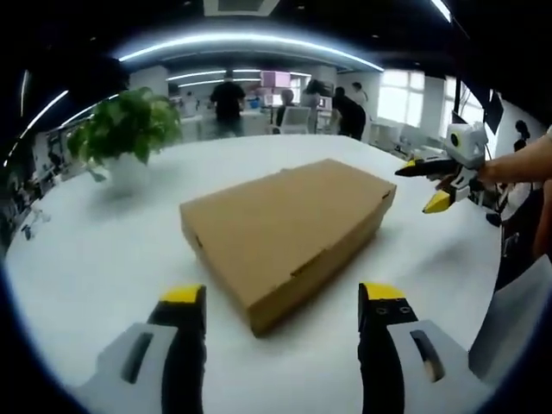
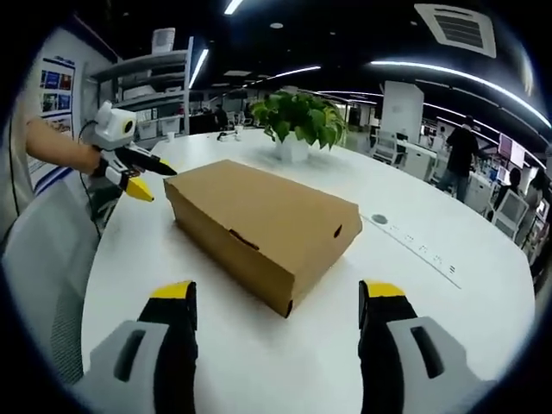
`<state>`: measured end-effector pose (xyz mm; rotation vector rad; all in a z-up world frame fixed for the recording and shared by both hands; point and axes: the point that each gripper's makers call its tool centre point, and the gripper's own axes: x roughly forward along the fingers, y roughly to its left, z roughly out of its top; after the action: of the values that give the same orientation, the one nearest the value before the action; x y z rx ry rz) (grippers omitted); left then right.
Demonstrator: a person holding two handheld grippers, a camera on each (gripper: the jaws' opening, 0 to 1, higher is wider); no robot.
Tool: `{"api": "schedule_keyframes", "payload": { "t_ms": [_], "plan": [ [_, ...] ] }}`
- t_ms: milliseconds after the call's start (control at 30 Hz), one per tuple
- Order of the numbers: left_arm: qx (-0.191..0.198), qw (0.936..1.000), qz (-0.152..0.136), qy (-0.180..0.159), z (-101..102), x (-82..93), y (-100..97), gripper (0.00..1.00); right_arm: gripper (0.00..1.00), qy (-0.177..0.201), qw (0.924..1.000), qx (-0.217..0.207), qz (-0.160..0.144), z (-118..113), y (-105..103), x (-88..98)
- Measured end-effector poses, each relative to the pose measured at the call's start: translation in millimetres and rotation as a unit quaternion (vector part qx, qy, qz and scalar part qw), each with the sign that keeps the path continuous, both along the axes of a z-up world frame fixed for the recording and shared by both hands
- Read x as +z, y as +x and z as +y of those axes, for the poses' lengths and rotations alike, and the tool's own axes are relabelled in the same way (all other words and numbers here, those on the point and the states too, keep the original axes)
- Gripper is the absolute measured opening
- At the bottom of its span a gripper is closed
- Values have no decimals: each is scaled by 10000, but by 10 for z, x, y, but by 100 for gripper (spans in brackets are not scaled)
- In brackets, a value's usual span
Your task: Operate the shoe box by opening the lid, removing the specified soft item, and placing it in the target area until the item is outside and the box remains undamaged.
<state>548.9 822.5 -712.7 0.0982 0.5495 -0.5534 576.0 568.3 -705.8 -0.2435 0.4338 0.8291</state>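
I see the closed shoe box (image 1: 289, 233) on the white tabletop (image 1: 103, 259), ahead of my left gripper (image 1: 283, 297) and right gripper (image 2: 278, 293), both spread apart and empty. Levering the lid roughly could crease the cardboard.

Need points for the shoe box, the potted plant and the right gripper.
shoe box (image 1: 289, 228): left gripper view, on the closed lid's top.
potted plant (image 2: 297, 116): right gripper view, on the leaves.
right gripper (image 1: 423, 186): left gripper view, midway between its open yellow tips, beside the box.
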Motion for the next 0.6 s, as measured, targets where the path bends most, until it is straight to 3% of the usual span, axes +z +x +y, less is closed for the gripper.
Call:
{"api": "schedule_keyframes", "payload": {
  "t_ms": [600],
  "plan": [
    [270,9996,106,28,-16,-117,134,59,51,-98,9998,132,110,204,247,-148]
  ]
}}
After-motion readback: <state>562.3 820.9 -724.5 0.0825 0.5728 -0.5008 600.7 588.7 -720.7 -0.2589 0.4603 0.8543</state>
